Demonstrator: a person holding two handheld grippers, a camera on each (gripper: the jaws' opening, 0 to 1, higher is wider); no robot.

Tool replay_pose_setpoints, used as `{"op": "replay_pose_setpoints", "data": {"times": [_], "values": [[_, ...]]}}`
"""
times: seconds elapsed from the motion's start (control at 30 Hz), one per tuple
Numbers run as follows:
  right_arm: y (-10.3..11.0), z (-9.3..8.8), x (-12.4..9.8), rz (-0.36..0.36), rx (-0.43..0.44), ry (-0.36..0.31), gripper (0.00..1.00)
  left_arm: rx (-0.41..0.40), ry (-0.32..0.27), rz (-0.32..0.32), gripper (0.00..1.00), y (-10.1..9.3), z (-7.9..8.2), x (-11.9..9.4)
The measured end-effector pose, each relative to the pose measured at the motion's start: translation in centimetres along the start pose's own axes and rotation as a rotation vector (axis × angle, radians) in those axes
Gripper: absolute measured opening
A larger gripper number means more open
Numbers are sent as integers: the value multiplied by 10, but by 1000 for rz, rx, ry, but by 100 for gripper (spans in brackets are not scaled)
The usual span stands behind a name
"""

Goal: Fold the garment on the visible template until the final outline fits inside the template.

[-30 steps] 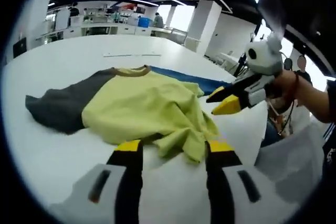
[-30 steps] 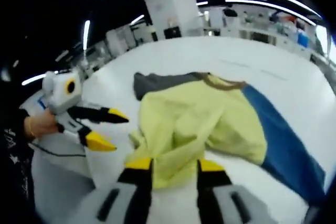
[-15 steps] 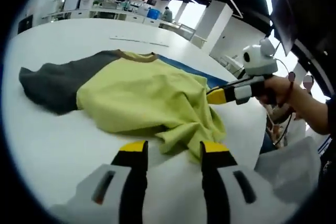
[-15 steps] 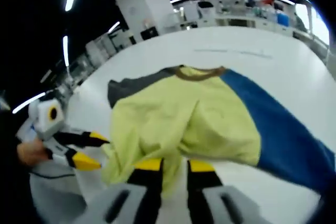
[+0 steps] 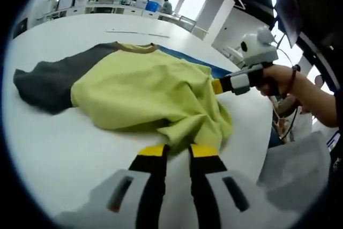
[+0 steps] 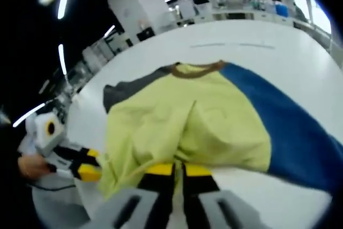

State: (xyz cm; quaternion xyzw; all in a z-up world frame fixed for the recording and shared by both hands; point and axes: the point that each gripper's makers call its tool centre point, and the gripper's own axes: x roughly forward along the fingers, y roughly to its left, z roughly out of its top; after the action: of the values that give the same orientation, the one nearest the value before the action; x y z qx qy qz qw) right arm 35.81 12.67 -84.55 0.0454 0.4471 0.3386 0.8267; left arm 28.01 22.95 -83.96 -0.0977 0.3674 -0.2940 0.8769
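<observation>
A garment (image 5: pixel 144 89) with a yellow-green body, brown collar (image 5: pixel 134 47), grey sleeve (image 5: pixel 48 81) and blue sleeve (image 5: pixel 187 60) lies rumpled on the white table (image 5: pixel 64 148). My left gripper (image 5: pixel 178 151) sits at its near hem, jaws drawn in to a small gap with the cloth edge at the tips. In the right gripper view the same garment (image 6: pixel 177 122) shows its blue sleeve (image 6: pixel 284 127) to the right. My right gripper (image 6: pixel 179 170) is shut on the yellow hem. It also reaches in from the right as the right gripper (image 5: pixel 216 86), and the left gripper (image 6: pixel 90 164) from the left.
Faint line marks (image 5: pixel 134 31) lie on the table beyond the collar. A person's hand (image 5: pixel 276 79) holds the right gripper past the table's right edge, above a pale sheet (image 5: pixel 295 170). Benches and a white pillar (image 6: pixel 139 4) stand far behind.
Both grippers have moved in to the yellow hem. The right jaws have closed onto the cloth and the left jaws have narrowed a lot. The hem is bunched more.
</observation>
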Motion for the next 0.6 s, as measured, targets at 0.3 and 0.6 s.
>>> {"op": "replay_pose_setpoints", "data": {"times": [0.3, 0.6], "values": [[0, 1, -8, -3, -20, -16, 0, -3, -18, 0, 0, -1, 6, -5], [-2, -4, -33, -46, -93, -20, 0, -15, -23, 15, 0, 0, 13, -23]]}}
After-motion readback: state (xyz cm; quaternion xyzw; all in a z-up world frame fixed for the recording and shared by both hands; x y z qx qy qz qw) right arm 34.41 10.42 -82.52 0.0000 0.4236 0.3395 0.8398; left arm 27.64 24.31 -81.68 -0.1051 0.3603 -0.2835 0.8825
